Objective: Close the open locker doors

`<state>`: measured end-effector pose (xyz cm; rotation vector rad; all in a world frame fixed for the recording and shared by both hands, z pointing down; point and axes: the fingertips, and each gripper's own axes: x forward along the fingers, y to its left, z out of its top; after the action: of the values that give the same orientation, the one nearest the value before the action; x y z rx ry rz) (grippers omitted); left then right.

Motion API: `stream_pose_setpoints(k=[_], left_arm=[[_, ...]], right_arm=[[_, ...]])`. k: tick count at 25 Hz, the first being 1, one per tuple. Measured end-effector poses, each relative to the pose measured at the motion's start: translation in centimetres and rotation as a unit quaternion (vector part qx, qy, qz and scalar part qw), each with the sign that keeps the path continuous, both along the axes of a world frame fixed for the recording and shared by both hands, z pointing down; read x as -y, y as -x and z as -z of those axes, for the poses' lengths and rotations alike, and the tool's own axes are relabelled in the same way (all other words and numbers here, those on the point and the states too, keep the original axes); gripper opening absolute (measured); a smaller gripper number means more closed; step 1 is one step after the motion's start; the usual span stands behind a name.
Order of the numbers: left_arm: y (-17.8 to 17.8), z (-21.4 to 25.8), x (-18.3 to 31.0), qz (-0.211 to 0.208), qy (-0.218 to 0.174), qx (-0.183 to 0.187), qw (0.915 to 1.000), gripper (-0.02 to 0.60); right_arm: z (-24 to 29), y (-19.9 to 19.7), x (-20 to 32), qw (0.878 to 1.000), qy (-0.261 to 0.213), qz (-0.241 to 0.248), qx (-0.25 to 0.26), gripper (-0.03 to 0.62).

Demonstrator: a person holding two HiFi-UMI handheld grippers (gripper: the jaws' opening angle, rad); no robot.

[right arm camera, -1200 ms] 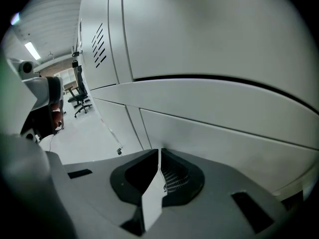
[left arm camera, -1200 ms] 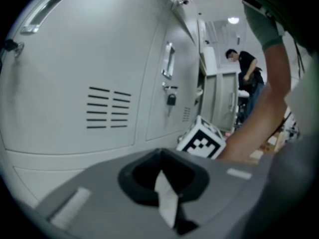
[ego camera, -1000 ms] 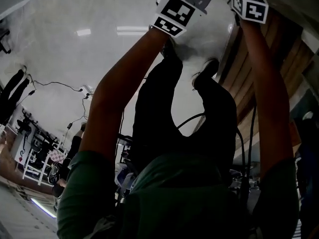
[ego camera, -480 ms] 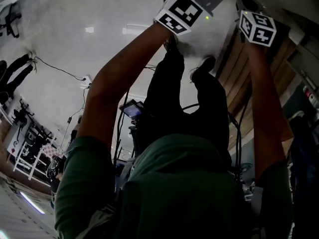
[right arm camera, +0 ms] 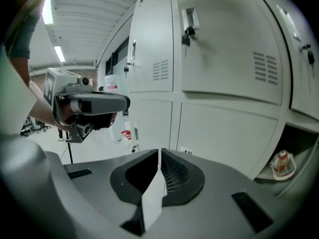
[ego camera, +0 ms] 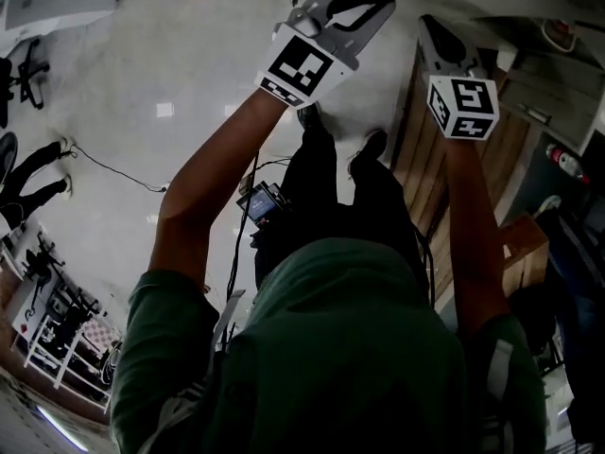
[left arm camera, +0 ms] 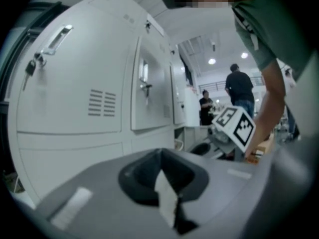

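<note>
White locker doors (left arm camera: 75, 78) fill the left gripper view; the nearest has a handle with keys (left arm camera: 31, 67) and a dark gap along its left edge. A second door (left arm camera: 149, 91) beyond it stands out from the row; whether it is ajar I cannot tell. In the right gripper view a door with a keyed handle (right arm camera: 224, 59) is flush, and a compartment (right arm camera: 294, 148) at lower right stands open with a small bottle (right arm camera: 283, 164) inside. My left gripper (left arm camera: 160, 153) (ego camera: 331, 22) and right gripper (right arm camera: 158, 153) (ego camera: 456, 78) are both shut and empty, held up short of the lockers.
A wooden panel (ego camera: 425, 187) runs beside my right arm. Cables (ego camera: 113, 173) lie on the white floor, and racks (ego camera: 57, 320) stand at the left. People (left arm camera: 240, 91) stand down the aisle beyond the lockers.
Both arms have lifted as the person rose, with the grippers still side by side. The head view has swung, showing more floor above and more of the room at right.
</note>
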<state>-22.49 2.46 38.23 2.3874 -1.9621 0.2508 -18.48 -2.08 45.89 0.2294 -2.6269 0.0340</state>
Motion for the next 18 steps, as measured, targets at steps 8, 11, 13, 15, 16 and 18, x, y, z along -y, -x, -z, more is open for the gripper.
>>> stream_pose_setpoints(k=[8,11,13,15,16,18], left_arm=[[-0.8,12.1,-1.4,-0.007,-0.077,0.006,0.9970,0.003],[-1.6,15.4,-2.2,-0.023,-0.088,-0.001,0.9958,0.003],[-2.2,17.4,-2.8,-0.036,-0.095,-0.005,0.9948,0.003],[-3.0,19.3,-3.3,-0.047,-0.101,-0.011,0.9937,0.003],[-3.4,20.1,-3.5,-0.054,-0.103,-0.015,0.9931,0.003],[-4.1,21.8,-3.8,-0.067,-0.108,-0.021,0.9916,0.003]], right_arm=[[12.6,-3.2,-1.1,0.997,-0.026,-0.033,0.071,0.018],[16.9,-4.3,-1.9,0.994,-0.047,-0.037,0.091,0.018],[19.6,-4.9,-2.5,0.992,-0.061,-0.038,0.104,0.018],[21.9,-5.6,-3.0,0.990,-0.072,-0.041,0.112,0.018],[22.9,-5.9,-3.2,0.989,-0.076,-0.044,0.116,0.018],[25.0,-6.7,-3.3,0.987,-0.084,-0.054,0.125,0.018]])
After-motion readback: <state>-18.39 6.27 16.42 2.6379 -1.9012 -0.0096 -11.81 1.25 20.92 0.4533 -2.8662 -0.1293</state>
